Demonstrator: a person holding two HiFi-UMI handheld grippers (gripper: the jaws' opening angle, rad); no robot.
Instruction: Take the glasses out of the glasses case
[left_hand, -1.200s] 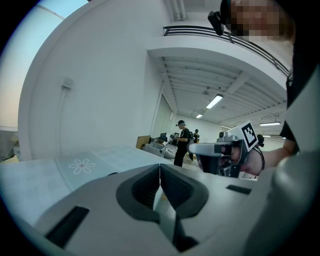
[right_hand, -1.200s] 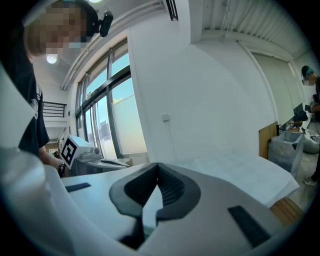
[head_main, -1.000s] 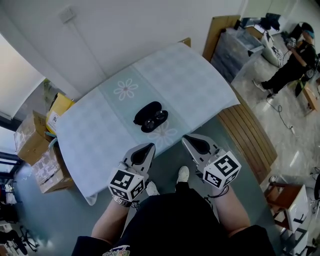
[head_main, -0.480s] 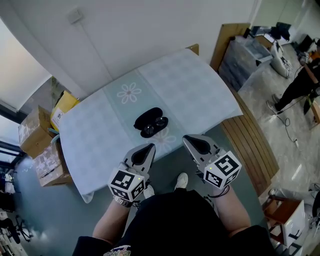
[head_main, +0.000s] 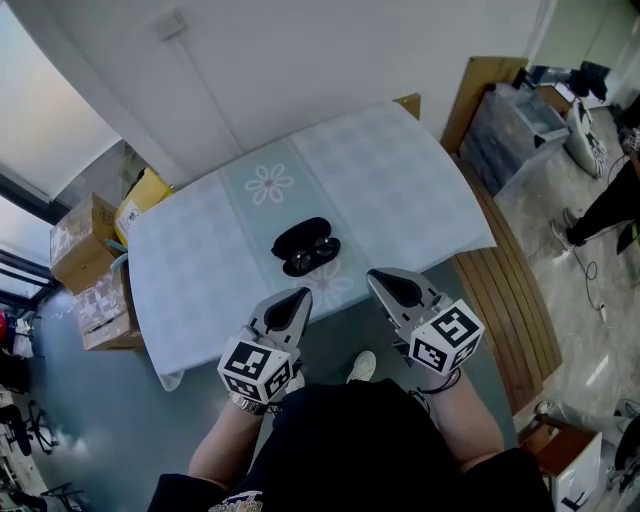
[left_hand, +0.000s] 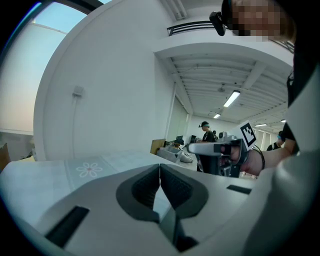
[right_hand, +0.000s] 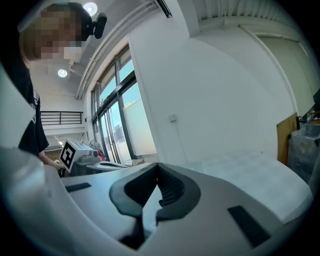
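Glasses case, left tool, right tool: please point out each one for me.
glasses case (head_main: 299, 236), head view, on its black shell.
left tool (head_main: 302, 293), head view, at its closed tips.
right tool (head_main: 373, 276), head view, at its closed tips.

Table cover (head_main: 400, 190): pale checked cloth, matt. Glasses case (head_main: 298, 238): blk, smooth, slight gloss; glasses (head_main: 312, 258) lenses shiny. Left gripper (head_main: 297, 297) + right gripper (head_main: 384, 281): matt grey plastic shells w/ dark ribbed pads (left_hand: 140, 192). Boxes (head_main: 85, 250): plain cardboard. Bench (head_main: 510, 300): slatted wood.
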